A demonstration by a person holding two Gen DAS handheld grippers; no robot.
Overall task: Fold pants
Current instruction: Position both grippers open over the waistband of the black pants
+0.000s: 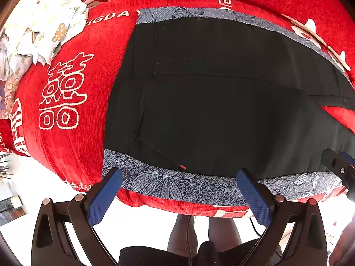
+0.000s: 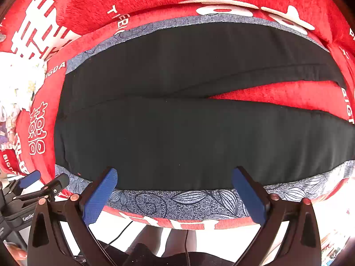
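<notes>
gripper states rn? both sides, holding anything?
Left gripper: jaws open, holding nothing, hovering at the near floral-trimmed edge of the black pants.
Right gripper: jaws open, holding nothing, at the same near edge.

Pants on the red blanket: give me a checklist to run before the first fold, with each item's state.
1. Pants spread flat, legs side by side: ok.
2. Legs parted at the far right, red blanket showing between them: not ok.
3. Left gripper jaws open, holding nothing: ok.
4. Right gripper jaws open, holding nothing: ok.
5. Both grippers at the near patterned side stripe: ok.
6. Pile of pale printed cloth apart from the pants: ok.
</notes>
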